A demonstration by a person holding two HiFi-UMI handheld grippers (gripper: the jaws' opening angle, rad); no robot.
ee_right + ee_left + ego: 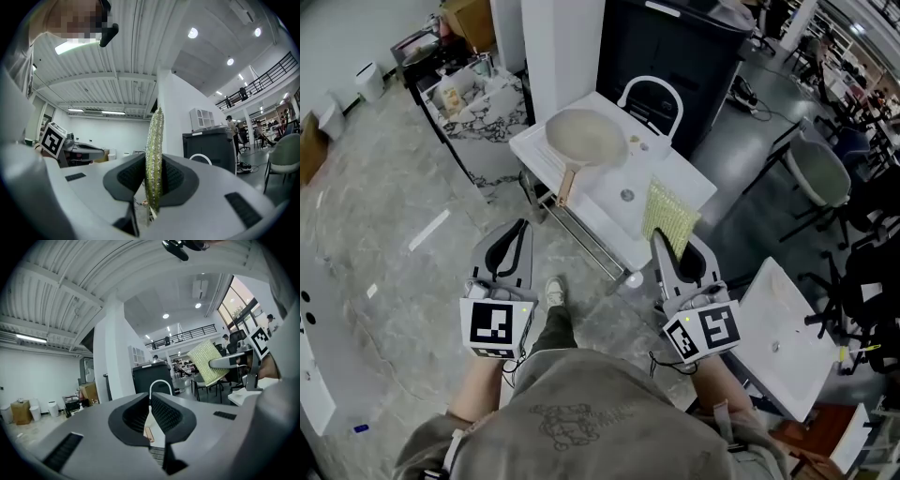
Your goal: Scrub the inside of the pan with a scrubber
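Your right gripper [659,236] is clamped on the scrubber [667,217], a yellow-green mesh sheet. In the right gripper view the jaws pinch it edge-on near its lower end. Most of the sheet therefore stands free beyond the tips, which looks deliberate: that free part is what can wipe the metal without the jaws scraping it. From your head view the scrubber hangs just over the near right edge of the white sink [680,178], not yet over any dish.

The pan [584,138] rests on the sink's far left corner, mouth up. Its wooden handle [566,186] points back toward you along the sink's left side. That orientation probably suits you, since the handle is the nearest part to reach for and the open inside faces upward for scrubbing.

Your left gripper [521,225] sits short of the sink on its near left side, over the floor, roughly in line with the handle. Its jaws are pressed together with nothing between them. If you mean to steady the pan with it, you will likely have to spread them first. Both grippers point level toward the sink, so I judge the scrubbing has not begun.
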